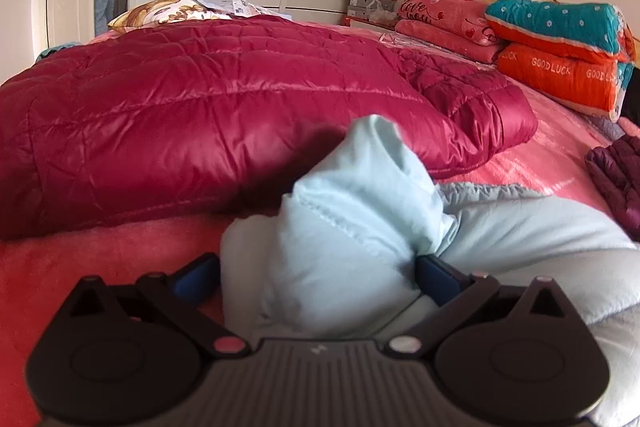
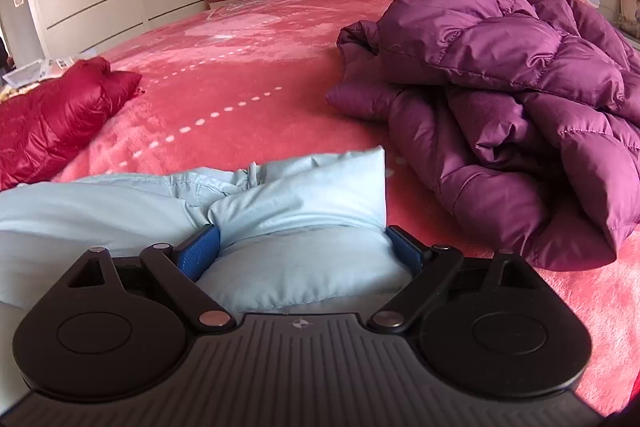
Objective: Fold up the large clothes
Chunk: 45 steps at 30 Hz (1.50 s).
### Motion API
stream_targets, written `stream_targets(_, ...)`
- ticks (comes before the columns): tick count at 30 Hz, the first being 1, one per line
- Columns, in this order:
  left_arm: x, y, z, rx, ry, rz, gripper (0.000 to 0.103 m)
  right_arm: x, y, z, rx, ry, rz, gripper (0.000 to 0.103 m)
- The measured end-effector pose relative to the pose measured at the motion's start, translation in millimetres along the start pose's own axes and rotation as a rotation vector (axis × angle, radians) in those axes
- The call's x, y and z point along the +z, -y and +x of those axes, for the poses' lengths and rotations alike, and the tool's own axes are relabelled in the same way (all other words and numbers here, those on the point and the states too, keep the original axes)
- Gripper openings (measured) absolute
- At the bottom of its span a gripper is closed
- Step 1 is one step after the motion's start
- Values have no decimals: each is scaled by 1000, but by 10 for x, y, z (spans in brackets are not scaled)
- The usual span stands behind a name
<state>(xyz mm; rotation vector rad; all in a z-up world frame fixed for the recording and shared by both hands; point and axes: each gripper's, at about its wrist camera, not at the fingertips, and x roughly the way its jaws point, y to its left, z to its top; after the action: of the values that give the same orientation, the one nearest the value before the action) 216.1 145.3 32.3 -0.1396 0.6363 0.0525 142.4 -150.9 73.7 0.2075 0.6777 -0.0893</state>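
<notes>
Both tongs grasp the pale blue jacket (image 1: 352, 211) on the bed (image 2: 248, 75): left gripper (image 1: 316, 275) and right gripper (image 2: 302, 251) each pinch bunched padding between wide-set pads.

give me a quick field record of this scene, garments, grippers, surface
surface: pink bedspread
garment in work: light blue padded jacket, lying on the bed
left gripper: padded fabric bunched between its fingers
right gripper: a fold of the same jacket fills the space between its fingers
other garments: red quilted coat spread flat; purple puffer coat in a heap
far end: stacked folded blankets
</notes>
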Motion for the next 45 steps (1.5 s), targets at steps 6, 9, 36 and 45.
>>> stream_targets(6,-38,42,27,18,11,34,103,53,47,122,-15,4,-25,103)
stream_targets(9,-55,36,39,18,15,38,103,52,54,111,-16,5,-25,103)
stream_targets(36,39,40,-345,33,3,13,102,23,537,-420,139,76,151,103)
stream_targets(45,-45,-325,-1236,-11,47,-121,102,-109,1165,-1023,156,116,314,103)
